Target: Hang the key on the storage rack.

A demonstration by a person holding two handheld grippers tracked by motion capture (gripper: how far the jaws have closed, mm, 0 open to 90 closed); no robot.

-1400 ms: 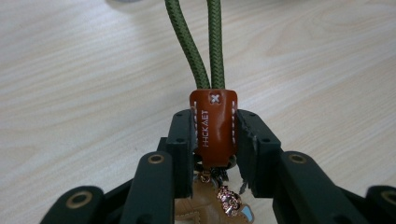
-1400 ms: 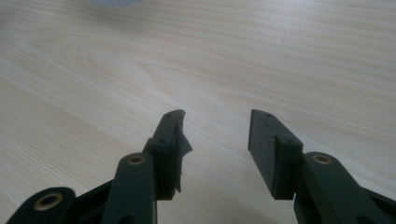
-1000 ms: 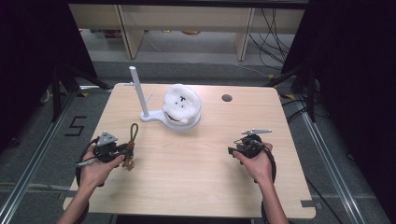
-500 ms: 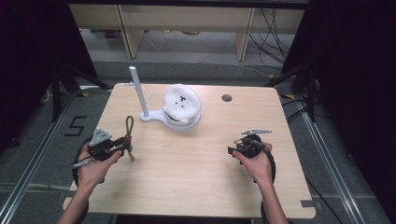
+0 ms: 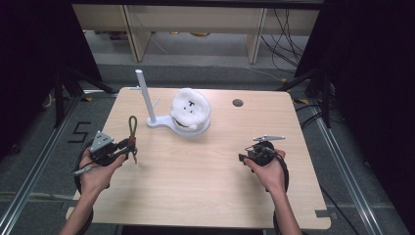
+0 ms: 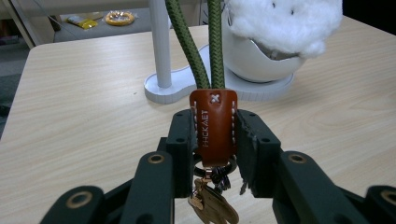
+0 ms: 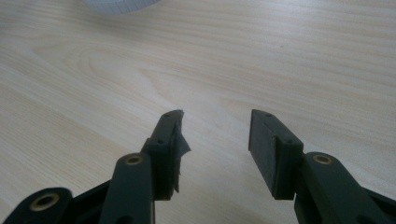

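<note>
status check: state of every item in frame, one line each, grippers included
left gripper: shut on the keychain's brown leather tab
keychain: held, green cord loop pointing up and away from the jaws, keys hanging below
right gripper: open, nothing between the jaws, over bare table
white stand: upright on the table, nothing hung on its peg
white bowl: on the stand's base, plush sitting in it
plush: resting in the bowl, untouched

A white stand (image 5: 147, 100) with 1 upright post rises at the wooden table's (image 5: 205, 176) far side; its base cups a fluffy white plush (image 5: 191, 105). A dark round hole (image 5: 238, 103) lies nearby.
</note>
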